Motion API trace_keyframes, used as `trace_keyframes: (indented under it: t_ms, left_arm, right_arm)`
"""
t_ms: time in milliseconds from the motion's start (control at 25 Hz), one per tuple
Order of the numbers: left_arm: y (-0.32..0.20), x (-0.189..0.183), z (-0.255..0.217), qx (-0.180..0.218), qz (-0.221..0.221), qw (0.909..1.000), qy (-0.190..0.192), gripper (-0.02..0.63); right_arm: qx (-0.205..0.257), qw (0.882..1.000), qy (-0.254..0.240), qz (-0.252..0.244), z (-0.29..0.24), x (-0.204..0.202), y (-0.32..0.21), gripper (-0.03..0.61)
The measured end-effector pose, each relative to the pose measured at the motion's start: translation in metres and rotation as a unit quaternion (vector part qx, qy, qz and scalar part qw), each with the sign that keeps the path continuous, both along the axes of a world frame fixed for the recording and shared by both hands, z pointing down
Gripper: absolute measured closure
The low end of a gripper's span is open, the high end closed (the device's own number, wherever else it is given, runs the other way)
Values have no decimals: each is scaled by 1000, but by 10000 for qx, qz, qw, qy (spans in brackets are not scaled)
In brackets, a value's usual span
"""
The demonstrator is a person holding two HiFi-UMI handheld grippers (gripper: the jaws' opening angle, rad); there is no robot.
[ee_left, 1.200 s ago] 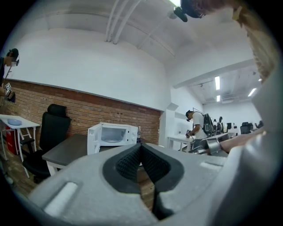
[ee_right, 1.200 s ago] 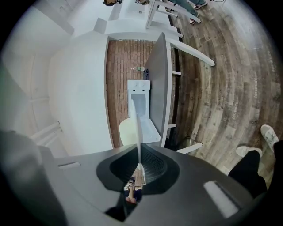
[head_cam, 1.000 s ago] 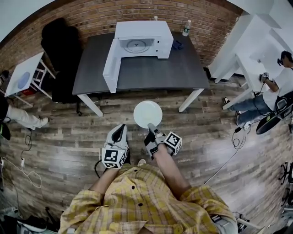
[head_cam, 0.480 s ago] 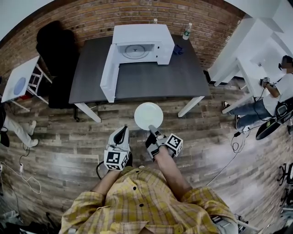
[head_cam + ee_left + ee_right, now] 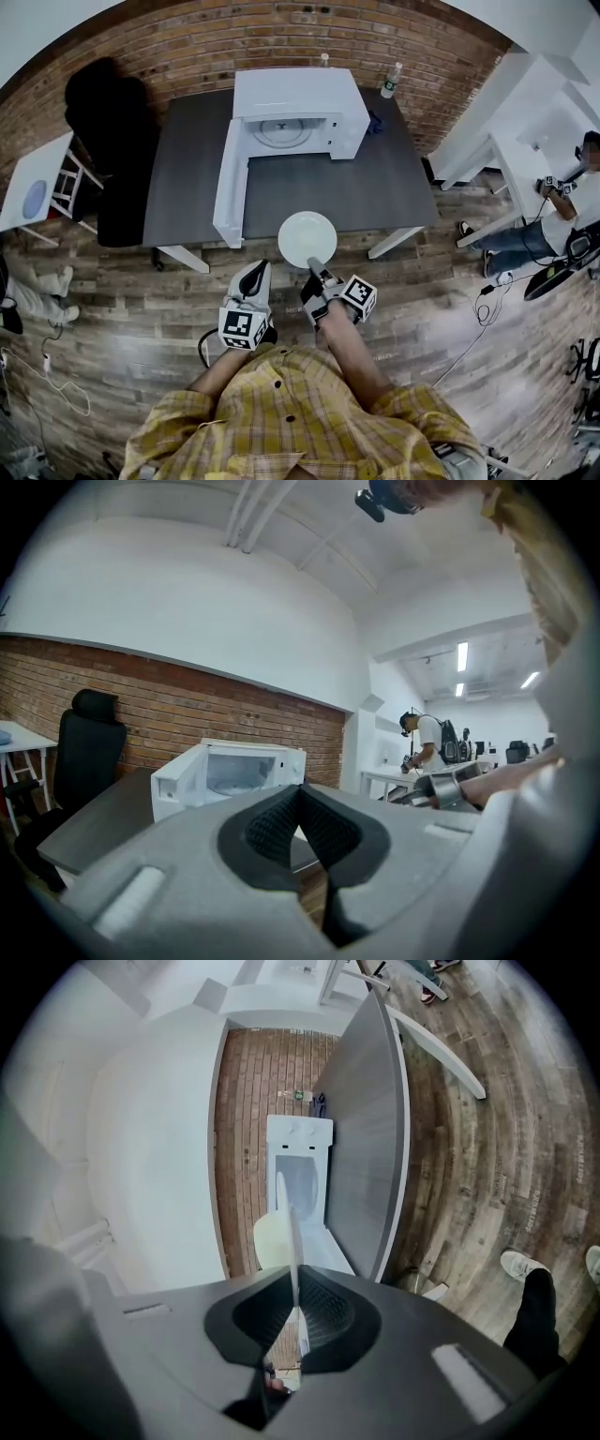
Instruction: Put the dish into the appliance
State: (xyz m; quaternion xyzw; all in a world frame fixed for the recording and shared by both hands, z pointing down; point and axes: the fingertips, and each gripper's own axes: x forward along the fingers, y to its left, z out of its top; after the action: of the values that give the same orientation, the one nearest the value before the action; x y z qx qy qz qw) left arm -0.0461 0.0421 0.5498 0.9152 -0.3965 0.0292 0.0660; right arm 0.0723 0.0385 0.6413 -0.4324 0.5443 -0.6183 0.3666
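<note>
A round white dish (image 5: 307, 239) hangs level over the front edge of the dark table (image 5: 384, 183), with my right gripper (image 5: 316, 265) shut on its near rim. In the right gripper view the dish (image 5: 292, 1232) shows edge-on between the pads. The white microwave (image 5: 292, 105) stands at the back of the table. Its door (image 5: 230, 183) is swung wide to the left and the turntable inside is bare. My left gripper (image 5: 255, 275) hovers left of the dish, not touching it. Its jaws (image 5: 300, 794) are shut on nothing and point at the microwave (image 5: 230, 771).
A water bottle (image 5: 391, 80) and a dark cloth (image 5: 375, 122) lie right of the microwave. A black chair (image 5: 105, 141) and a small white table (image 5: 37, 183) stand at the left. White desks (image 5: 530, 122) and a person (image 5: 577, 187) are at the right.
Both grippers and the dish have moved forward toward the table. The dish, which was over the wooden floor, now reaches over the table's front edge.
</note>
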Motion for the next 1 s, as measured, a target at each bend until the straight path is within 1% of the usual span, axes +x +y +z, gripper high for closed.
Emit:
trace_keyframes:
  t_ms: [280,480,600,760,1000]
  left_arm:
    - [-60,-4,-2,-104,248,9996,53,615]
    - [-92,-7,1,-193,386,9990,116,615]
    - [-108,-7,0,-212,456,9986,150,615]
    - [-123,-5,6,-398,587,9973,176,615]
    - [-140,-2,8,-421,832,9954,221,615]
  right_arm:
    - [-47,9999,65,153,-4,-7,-61,560]
    - [-64,9996,75,248,-10,-12,-94,560]
    - [-37,9996,112,276,-12,-14,-110,560]
    - [-60,9994,158,305,-10,-17,-130,560]
    - [-69,9988,198,444,-9,-18,-154,560]
